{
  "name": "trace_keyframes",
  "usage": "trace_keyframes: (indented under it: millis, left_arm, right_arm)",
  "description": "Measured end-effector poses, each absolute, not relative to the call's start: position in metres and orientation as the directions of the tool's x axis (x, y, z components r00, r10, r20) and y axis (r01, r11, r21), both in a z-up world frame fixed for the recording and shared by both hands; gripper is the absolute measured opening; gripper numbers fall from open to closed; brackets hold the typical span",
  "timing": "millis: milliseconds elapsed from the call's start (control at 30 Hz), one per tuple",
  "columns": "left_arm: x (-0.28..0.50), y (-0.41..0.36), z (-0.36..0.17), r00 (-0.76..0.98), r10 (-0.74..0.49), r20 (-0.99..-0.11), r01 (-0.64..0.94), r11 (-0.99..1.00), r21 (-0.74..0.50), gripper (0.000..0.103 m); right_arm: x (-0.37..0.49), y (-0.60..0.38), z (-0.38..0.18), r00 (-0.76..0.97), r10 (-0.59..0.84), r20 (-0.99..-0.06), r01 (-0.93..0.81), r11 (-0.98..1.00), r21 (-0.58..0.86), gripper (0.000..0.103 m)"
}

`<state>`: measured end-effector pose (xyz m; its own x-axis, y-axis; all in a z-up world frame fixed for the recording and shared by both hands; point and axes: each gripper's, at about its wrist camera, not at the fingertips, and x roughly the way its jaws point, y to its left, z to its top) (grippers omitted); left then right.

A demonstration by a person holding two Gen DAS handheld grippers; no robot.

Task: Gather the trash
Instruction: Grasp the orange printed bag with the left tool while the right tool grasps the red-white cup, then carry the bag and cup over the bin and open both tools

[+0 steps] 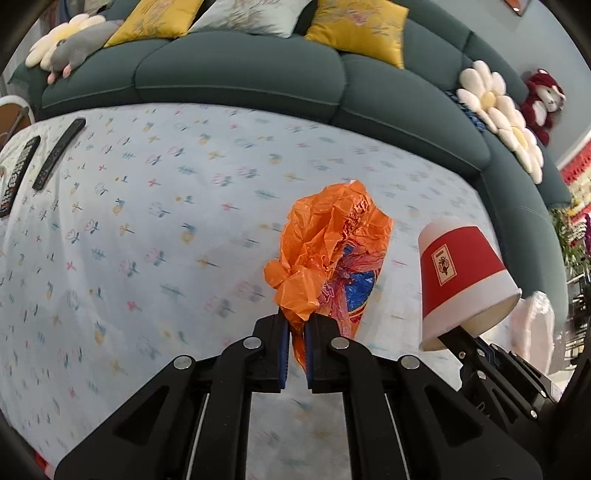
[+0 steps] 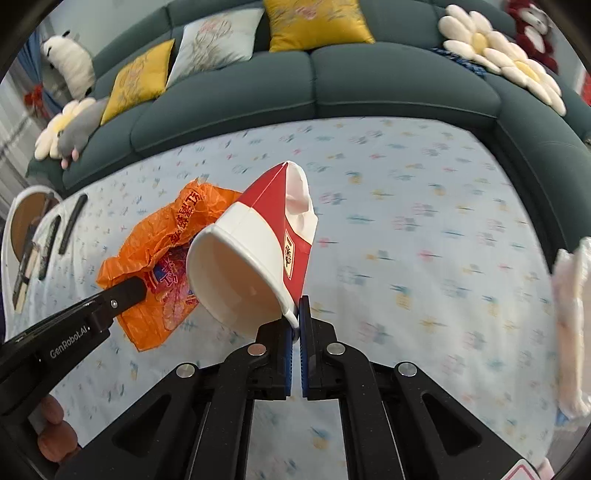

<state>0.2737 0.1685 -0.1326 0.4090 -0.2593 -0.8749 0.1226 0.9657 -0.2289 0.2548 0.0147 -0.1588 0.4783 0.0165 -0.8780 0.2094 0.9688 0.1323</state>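
- Left gripper is sitting nearest the left wrist camera, jaws clamping a crumpled orange plastic bag by its lower edge; the bag is hanging lifted clear of the surface.
- Right gripper is pinching the rim of a red and white paper cup; the cup is being held on its side, mouth facing the camera, its far end squashed flat.
- In the left wrist view the cup is showing just right of the bag, off the surface, with the right gripper under its rim.
- In the right wrist view the bag is hanging left of the cup, partly behind it, with one left gripper finger lying across it.
- Fingers of a hand are showing at the lower left edge.
- A floral cloth is covering the surface; two remotes are lying at its far left.
- A dark green sofa with yellow cushions is running behind it.
- Something white and blurred is sitting at the right edge; cannot tell what it is.
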Motion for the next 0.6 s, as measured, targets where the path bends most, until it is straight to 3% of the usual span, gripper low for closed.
trace_keyframes:
  millis: [600]
  left_arm:
    - [0.143,0.027,-0.033,0.466,-0.36,-0.808,0.333,0.918,-0.217,0.006]
  right_arm:
    - [0.103,-0.116,-0.042,0.639,-0.063,-0.767,0.31,0.933,0.182,0.003]
